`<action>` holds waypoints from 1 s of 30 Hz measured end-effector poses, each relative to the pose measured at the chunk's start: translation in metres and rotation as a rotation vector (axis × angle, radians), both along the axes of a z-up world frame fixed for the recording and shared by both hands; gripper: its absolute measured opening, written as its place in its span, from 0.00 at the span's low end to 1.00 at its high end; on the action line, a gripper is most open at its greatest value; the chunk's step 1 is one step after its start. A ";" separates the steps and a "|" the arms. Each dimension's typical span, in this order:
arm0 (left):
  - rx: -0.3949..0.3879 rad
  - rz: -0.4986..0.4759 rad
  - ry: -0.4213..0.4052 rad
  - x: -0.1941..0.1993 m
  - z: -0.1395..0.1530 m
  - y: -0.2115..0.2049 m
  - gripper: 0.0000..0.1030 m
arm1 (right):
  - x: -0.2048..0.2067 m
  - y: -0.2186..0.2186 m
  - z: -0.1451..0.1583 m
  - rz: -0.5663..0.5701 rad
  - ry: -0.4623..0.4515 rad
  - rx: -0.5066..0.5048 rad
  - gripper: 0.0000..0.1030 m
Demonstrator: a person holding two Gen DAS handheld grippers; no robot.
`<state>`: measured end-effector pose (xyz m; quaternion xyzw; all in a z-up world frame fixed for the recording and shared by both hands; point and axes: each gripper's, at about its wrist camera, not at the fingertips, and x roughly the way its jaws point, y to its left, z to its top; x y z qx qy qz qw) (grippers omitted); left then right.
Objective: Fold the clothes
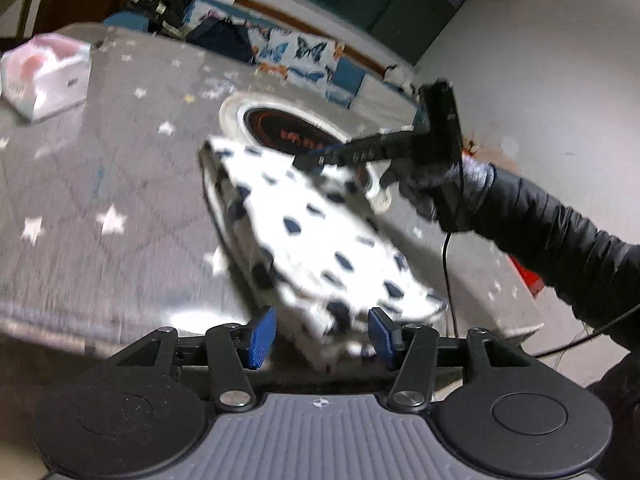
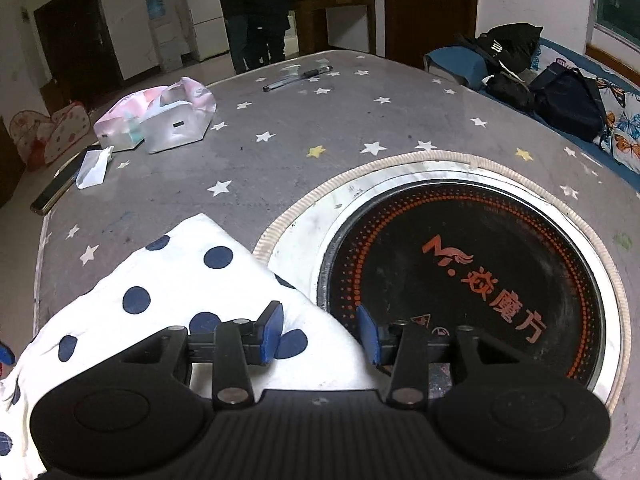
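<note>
A: The left wrist view is blurred, but it alone shows the right gripper (image 1: 316, 159) from outside, held in a dark-gloved hand (image 1: 432, 188) with a black sleeve behind it. Its tips sit over the far edge of the cloth (image 1: 320, 240).

B: And the right wrist view is sharp. It gives the cooktop (image 2: 460, 272) in full, black glass with orange marks, set into the star-print table (image 2: 320, 128). There's a pink-and-white bag (image 2: 160, 116) and a pen (image 2: 298, 78) further back, and two people standing beyond the table.

A: The grippers?

B: Right gripper (image 2: 320, 336): blue pads apart, nothing pinched, the cloth's edge lying under them. Left gripper (image 1: 322, 336): pads spread too, with a cloth corner between them; blur hides whether they touch it.

A: The cloth itself?

B: White with dark blue dots, folded into a layered slab. It lies on the table beside the cooktop, one corner overlapping the cooktop's pale rim.
</note>
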<state>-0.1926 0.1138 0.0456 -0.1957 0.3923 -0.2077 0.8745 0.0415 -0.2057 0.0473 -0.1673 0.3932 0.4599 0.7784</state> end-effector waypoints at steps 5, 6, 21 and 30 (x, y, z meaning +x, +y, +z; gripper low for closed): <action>0.012 -0.015 0.021 -0.002 -0.009 -0.006 0.53 | 0.003 -0.002 -0.006 -0.014 0.026 -0.008 0.39; 0.014 -0.019 0.024 -0.001 -0.011 -0.007 0.53 | 0.002 -0.003 -0.006 -0.014 0.027 -0.006 0.39; 0.115 0.011 -0.025 0.044 -0.019 -0.009 0.41 | -0.014 -0.041 0.000 -0.181 -0.083 -0.069 0.13; 0.197 0.020 -0.084 0.116 -0.015 -0.010 0.41 | -0.025 -0.104 0.000 -0.427 -0.119 -0.107 0.13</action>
